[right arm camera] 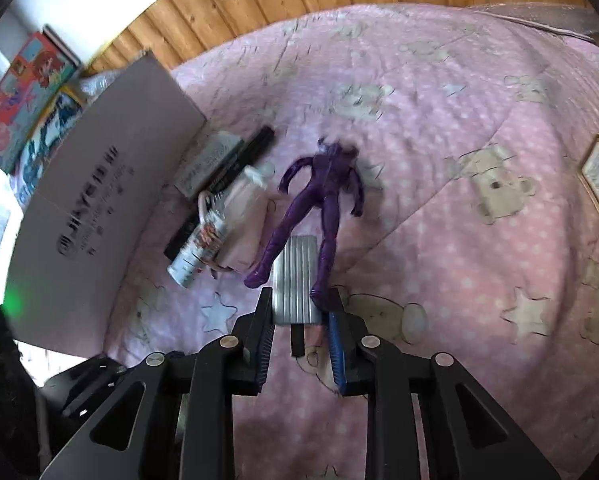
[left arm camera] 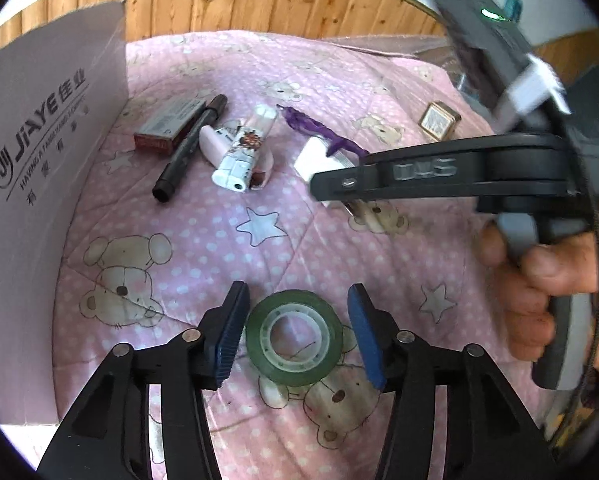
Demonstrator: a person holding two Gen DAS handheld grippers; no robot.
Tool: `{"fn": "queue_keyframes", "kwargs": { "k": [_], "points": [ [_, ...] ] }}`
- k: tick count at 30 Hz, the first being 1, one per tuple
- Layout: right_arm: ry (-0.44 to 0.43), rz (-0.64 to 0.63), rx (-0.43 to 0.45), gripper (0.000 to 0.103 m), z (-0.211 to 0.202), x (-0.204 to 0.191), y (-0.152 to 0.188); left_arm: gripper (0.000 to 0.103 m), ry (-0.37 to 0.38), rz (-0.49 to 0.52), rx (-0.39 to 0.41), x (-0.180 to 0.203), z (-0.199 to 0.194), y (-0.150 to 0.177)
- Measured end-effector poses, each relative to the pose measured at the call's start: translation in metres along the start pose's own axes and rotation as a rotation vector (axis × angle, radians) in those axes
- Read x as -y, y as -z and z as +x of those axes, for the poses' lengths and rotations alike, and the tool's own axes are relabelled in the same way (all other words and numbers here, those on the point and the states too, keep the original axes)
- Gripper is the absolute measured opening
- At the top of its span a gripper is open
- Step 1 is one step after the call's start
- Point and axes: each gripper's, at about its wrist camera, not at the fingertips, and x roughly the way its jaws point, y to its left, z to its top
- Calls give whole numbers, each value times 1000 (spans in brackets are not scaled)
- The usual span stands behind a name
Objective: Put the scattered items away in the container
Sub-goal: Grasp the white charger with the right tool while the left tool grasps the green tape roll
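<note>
Two hand-held grippers are at work over the pink bear-print quilt (left arm camera: 259,248) of a bed. Nearest, the left hand-held gripper (left arm camera: 295,334) is spread wide around a flat green roll of clear tape (left arm camera: 294,338); its blue pads (left arm camera: 230,340) stand just beside the rim, and contact cannot be told. The roll is judged light, stiff and smooth, best pinched across its outer rim.

The right hand-held gripper (right arm camera: 299,320) is narrowed on a ribbed silver rectangular block (right arm camera: 297,276), with one leg of a purple plastic figure (right arm camera: 319,200) lying across it; a firm pinch cannot be confirmed. The block is judged rigid and somewhat slippery along its ribs, and the figure light and liable to slide off.

Farther off lie a black marker pen (left arm camera: 191,148), a white printed tube (left arm camera: 241,152) and a red-ended carton (left arm camera: 167,128), beside the grey cardboard box (left arm camera: 39,160), presumably the container.
</note>
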Motion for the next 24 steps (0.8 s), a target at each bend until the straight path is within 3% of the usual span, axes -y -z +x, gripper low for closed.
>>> {"fn": "queue_keyframes", "kwargs": {
  "k": [4,11,24],
  "points": [
    [-7,9,2,23,-3,-3,1,49,2,2,1,-1,-4,3],
    [-30,-6,-9,23,-28,-5,24,48,67,-75,3,-9,-20,7],
    [-59,22,21,23,-62,5,57,48,40,-70,33,8,-50,13]
  ]
}}
